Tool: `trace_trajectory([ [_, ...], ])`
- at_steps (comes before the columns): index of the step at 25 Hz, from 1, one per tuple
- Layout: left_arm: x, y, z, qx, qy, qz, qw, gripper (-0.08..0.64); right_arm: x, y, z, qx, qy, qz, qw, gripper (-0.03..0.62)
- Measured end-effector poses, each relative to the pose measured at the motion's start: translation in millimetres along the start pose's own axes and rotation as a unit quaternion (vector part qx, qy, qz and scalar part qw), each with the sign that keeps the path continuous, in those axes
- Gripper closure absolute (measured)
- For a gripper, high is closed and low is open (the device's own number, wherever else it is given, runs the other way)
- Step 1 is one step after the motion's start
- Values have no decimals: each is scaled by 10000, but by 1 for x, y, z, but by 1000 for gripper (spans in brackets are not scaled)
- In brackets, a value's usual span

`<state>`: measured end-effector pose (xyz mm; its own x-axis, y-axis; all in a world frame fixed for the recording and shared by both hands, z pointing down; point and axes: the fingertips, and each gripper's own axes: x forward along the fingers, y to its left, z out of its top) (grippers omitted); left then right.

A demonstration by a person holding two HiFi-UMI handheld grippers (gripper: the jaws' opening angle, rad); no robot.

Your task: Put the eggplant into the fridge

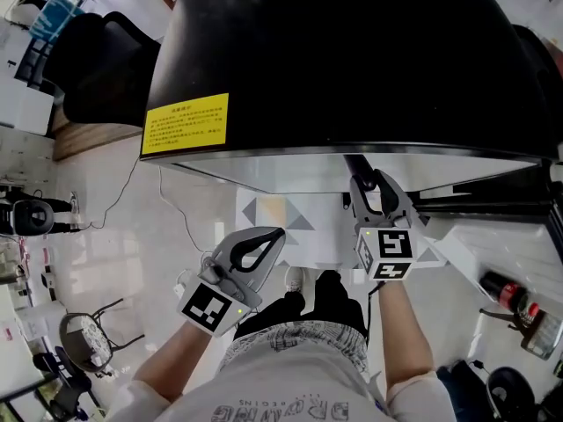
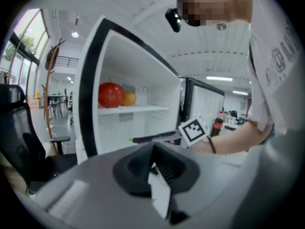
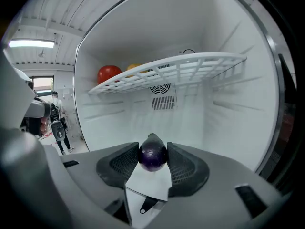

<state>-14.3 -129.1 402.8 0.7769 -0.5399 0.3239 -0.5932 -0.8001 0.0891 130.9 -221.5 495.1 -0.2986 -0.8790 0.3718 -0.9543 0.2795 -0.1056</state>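
Observation:
A slim dark purple eggplant (image 3: 152, 155) is clamped between the pads of my right gripper (image 3: 152, 152), blunt end toward the camera. The left gripper view shows the eggplant (image 2: 155, 138) lying level, tip toward the open black fridge (image 1: 352, 60). In the head view my right gripper (image 1: 374, 188) reaches under the fridge's top edge. It is inside the white compartment, below the wire shelf (image 3: 176, 68). My left gripper (image 1: 277, 234) hangs back at the lower left, jaws together and empty (image 2: 153, 162).
A red fruit (image 3: 109, 74) and an orange one (image 3: 134, 67) lie on the shelf. The fridge door (image 1: 479, 202) stands open to the right. A black office chair (image 1: 106, 69) stands left of the fridge. A cola bottle (image 1: 508, 294) stands at the right.

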Motion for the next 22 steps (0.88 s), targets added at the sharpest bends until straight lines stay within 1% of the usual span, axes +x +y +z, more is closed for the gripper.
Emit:
trace_trajectory([
  [22,14,9,-8,-147,74,194,9997,552,56,-13,-33,-219,384,-1,9990,408],
])
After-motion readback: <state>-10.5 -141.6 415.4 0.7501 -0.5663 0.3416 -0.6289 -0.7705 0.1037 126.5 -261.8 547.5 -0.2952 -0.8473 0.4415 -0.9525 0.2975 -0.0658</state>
